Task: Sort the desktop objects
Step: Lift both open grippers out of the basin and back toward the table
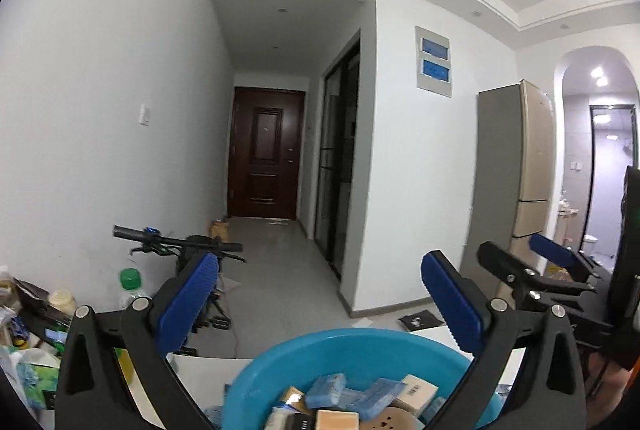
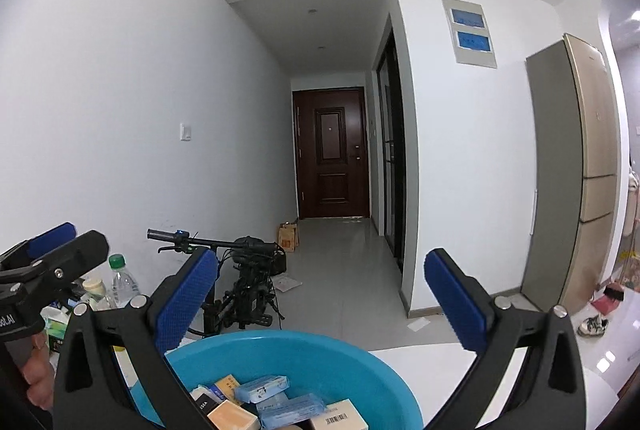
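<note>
Below and between my left gripper's [image 1: 320, 302] fingers sits the blue basin [image 1: 280, 358], a round, smooth plastic bowl with a glossy rim, resting on the white tabletop [image 1: 200, 374]. Its inside is piled with small packets and boxes [image 1: 360, 398]: soft pale-blue wrapped bars, a white carton with a barcode, a tan cardboard box and a dark one with pale lettering. My right gripper [image 2: 322, 300] sees the same basin under its own fingers, with the heap lying toward its left finger.

Both pairs of fingers stand wide apart with nothing between them; no pad touches the basin. The pads [image 1: 188, 304] are blue, ribbed rubber on matte black plastic arms held by shiny round rivets. Past my left gripper's right finger I see the other gripper's black jaw and blue pad, level with mine.

Beyond my left finger, a clear plastic bottle with a green cap [image 1: 130, 286] and a cream-lidded jar [image 1: 62, 300] stand among clutter at the table's edge. Farther out between the fingers, a black scooter [image 2: 240, 270] with a straight handlebar leans by the white wall. A grey tiled floor runs to a dark brown panelled door [image 1: 264, 154]. Beyond my right finger rises a tall champagne-coloured fridge [image 1: 516, 166].
</note>
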Tool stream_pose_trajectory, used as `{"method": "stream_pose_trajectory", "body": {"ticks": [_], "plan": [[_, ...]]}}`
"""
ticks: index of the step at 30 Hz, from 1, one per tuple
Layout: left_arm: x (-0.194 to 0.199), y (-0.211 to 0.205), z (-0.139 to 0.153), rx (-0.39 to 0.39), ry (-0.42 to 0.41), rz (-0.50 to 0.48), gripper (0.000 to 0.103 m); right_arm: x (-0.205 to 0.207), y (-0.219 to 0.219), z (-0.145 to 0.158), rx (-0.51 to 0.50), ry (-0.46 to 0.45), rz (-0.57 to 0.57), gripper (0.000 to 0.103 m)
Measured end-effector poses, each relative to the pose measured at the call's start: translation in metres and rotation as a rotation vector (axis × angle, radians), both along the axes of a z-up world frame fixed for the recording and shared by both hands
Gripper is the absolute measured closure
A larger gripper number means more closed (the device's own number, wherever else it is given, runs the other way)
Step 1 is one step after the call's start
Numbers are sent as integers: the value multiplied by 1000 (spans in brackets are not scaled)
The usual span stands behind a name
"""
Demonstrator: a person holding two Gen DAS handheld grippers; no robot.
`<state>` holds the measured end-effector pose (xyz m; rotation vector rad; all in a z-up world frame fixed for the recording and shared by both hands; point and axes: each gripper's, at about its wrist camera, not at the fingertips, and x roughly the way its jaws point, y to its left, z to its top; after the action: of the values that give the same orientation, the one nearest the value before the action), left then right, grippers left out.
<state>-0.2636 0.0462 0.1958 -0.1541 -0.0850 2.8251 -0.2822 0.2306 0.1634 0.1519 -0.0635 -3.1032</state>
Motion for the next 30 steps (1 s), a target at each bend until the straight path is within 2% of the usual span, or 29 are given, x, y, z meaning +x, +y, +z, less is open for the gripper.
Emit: {"method": "stream_pose_trajectory", "body": {"ticks": [6,10,18,25,30], "plan": [[2,1,1,9,-28,-8,0,-2,4,-1,18,-26,-18,0],[8,2,2,16,1,-6,0,-2,-2,-5,60,-37,-21,0],[24,9,9,-32,39,2,0,5,-5,-5,68,-29,-11,0],[48,5,15,-7,68,-17,0,16,5,5,-1,-14,10,0],[64,12,17,-52,101,17,0,31,7,13,-20,21,-2,0]]}}
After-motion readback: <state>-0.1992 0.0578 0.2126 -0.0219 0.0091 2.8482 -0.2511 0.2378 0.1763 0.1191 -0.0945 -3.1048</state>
